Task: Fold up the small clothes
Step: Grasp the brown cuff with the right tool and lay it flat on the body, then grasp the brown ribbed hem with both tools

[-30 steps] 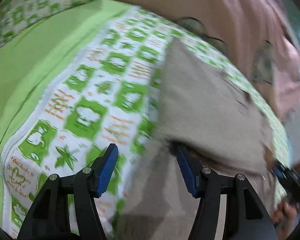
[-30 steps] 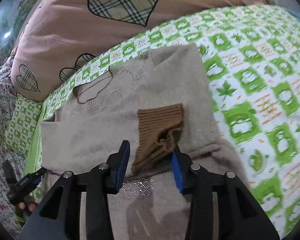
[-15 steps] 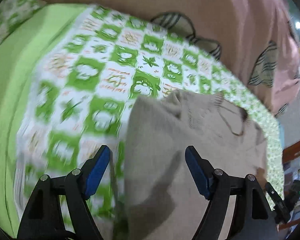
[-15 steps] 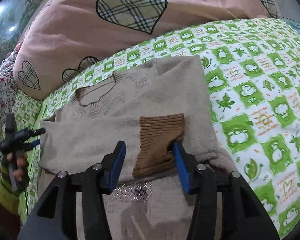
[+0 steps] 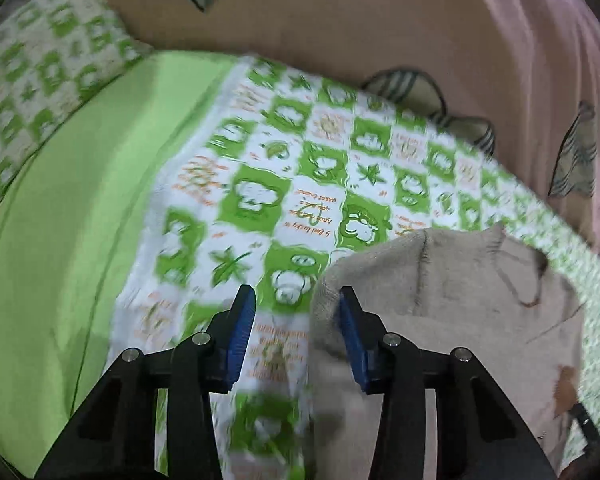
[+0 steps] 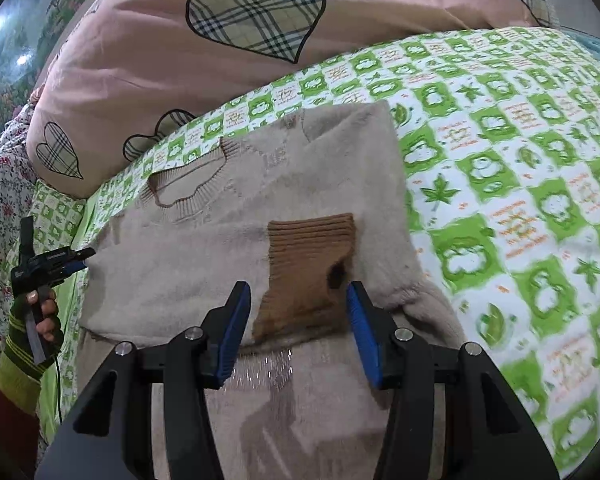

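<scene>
- Your left gripper [image 5: 296,336] has swung out from over the body of the beige sweater [image 6: 260,216] to its outer edge; a second ago beige knit filled the space ahead of it, and now the green-and-white printed sheet [image 5: 260,184] does.
- Its jaws are closing as we speak, having flared wider half a second ago. The sweater's folded edge sits against the inner face of the right-hand finger, with only sheet under the rest of the gap. No pinch yet, to my eye.
- Your right gripper [image 6: 296,316] has barely shifted. Its fingers stand parted either side of the brown ribbed cuff [image 6: 312,264], which now lies flatter on the sweater than a second ago; the pads look just clear of it, so I read that as let go.
- What that means: one sleeve looks folded in across the chest, and your left side seems to be lining up for the next fold at that outer edge.
- The sweater lies spread on the sheet, neckline towards the pink heart-print pillow [image 6: 220,60].
- Only the right wrist view gives you the full garment: collar, cuff, and the left gripper [image 6: 56,264] off at the far edge in your hand [image 6: 44,312].
- Only the left wrist view shows how that edge meets the pads, plus the plain green cover [image 5: 68,216] beyond the printed sheet. It is motion-blurred, so contact there is hard to call.
</scene>
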A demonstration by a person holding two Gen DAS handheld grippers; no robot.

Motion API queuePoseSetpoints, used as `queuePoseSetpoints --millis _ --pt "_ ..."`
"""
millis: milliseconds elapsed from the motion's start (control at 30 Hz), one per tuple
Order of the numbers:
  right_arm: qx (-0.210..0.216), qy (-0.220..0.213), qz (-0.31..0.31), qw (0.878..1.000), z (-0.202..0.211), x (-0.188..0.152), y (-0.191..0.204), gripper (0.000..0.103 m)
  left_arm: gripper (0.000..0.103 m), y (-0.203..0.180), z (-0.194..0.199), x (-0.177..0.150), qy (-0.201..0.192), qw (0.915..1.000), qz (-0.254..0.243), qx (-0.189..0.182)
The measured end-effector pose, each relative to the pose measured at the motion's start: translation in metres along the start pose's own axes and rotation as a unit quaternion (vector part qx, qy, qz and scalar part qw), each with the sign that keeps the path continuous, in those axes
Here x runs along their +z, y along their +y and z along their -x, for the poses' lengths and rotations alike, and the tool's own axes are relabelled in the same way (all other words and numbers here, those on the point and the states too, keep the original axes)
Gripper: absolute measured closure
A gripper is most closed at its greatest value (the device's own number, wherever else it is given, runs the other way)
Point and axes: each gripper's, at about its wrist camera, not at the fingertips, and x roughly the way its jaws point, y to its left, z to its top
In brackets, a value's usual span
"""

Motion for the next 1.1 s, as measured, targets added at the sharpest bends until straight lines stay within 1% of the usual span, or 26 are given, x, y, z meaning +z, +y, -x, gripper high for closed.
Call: queuePoseSetpoints --millis 33,100,133,167,200,267,300,367,433,533,633,667,700,767,867,933,1000,1067,1100 --pt "0.001 -0.001 0.0 1.0 0.007 -0.002 -0.001 0.052 0.061 0.001 0.01 -0.006 -0.007 1.0 0.004 -0.005" --pt "0.005 -0.004 0.004 1.0 0.022 -0.008 -0.004 0.052 0.06 0.003 0.032 -0.023 -0.016 0.9996 0.007 -0.024" --pt "0.005 -0.005 0.006 1.0 0.029 -0.012 -0.005 0.051 0.058 0.005 0.041 -0.031 -0.019 0.9992 0.011 -0.035" --pt "0.004 -0.006 0.008 1.0 0.036 -0.016 -0.007 0.051 0.049 0.006 0.05 -0.04 -0.021 0.9987 0.014 -0.044" --pt "0.005 -0.006 0.009 1.0 0.044 -0.021 -0.009 0.051 0.046 0.004 0.064 -0.055 -0.021 0.9981 0.017 -0.055" --pt "0.004 -0.005 0.01 1.0 0.058 -0.032 -0.014 0.05 0.046 0.007 0.081 -0.082 -0.02 0.997 0.021 -0.071" --pt "0.004 -0.006 0.009 1.0 0.065 -0.038 -0.017 0.05 0.045 0.007 0.094 -0.104 -0.016 0.9964 0.022 -0.081" --pt "0.004 -0.008 0.006 1.0 0.076 -0.047 -0.023 0.049 0.041 0.009 0.109 -0.134 -0.011 0.9957 0.022 -0.09" --pt "0.005 -0.009 -0.001 1.0 0.089 -0.057 -0.031 0.048 0.038 0.013 0.124 -0.172 0.0 0.9954 0.02 -0.094" --pt "0.002 -0.007 -0.003 1.0 0.104 -0.072 -0.039 0.047 0.037 0.019 0.136 -0.217 0.021 0.9955 0.018 -0.091" --pt "0.006 0.001 0.003 1.0 0.115 -0.087 -0.042 0.047 0.036 0.028 0.146 -0.251 0.037 0.9952 0.022 -0.088" --pt "0.01 0.003 0.006 1.0 0.117 -0.09 -0.042 0.047 0.034 0.031 0.151 -0.261 0.039 0.9951 0.023 -0.088" --pt "0.017 0.008 0.009 1.0 0.121 -0.096 -0.042 0.047 0.032 0.035 0.155 -0.272 0.044 0.9944 0.025 -0.093" --pt "0.037 0.015 0.015 0.999 0.13 -0.108 -0.043 0.047 0.03 0.041 0.163 -0.292 0.052 0.9928 0.029 -0.104" --pt "0.056 0.022 0.021 0.998 0.142 -0.126 -0.046 0.047 0.029 0.047 0.172 -0.317 0.064 0.9906 0.022 -0.118" --pt "0.068 0.028 0.02 0.997 0.151 -0.137 -0.052 0.047 0.027 0.05 0.178 -0.338 0.074 0.9888 0.019 -0.128" --pt "0.071 0.034 0.014 0.997 0.158 -0.148 -0.062 0.047 0.024 0.049 0.185 -0.356 0.073 0.9865 0.013 -0.146" --pt "0.079 0.043 -0.002 0.996 0.163 -0.158 -0.072 0.047 0.024 0.046 0.189 -0.368 0.075 0.9835 0.009 -0.165" --pt "0.09 0.053 -0.014 0.994 0.164 -0.164 -0.078 0.047 0.026 0.045 0.191 -0.375 0.076 0.9816 0.008 -0.175"
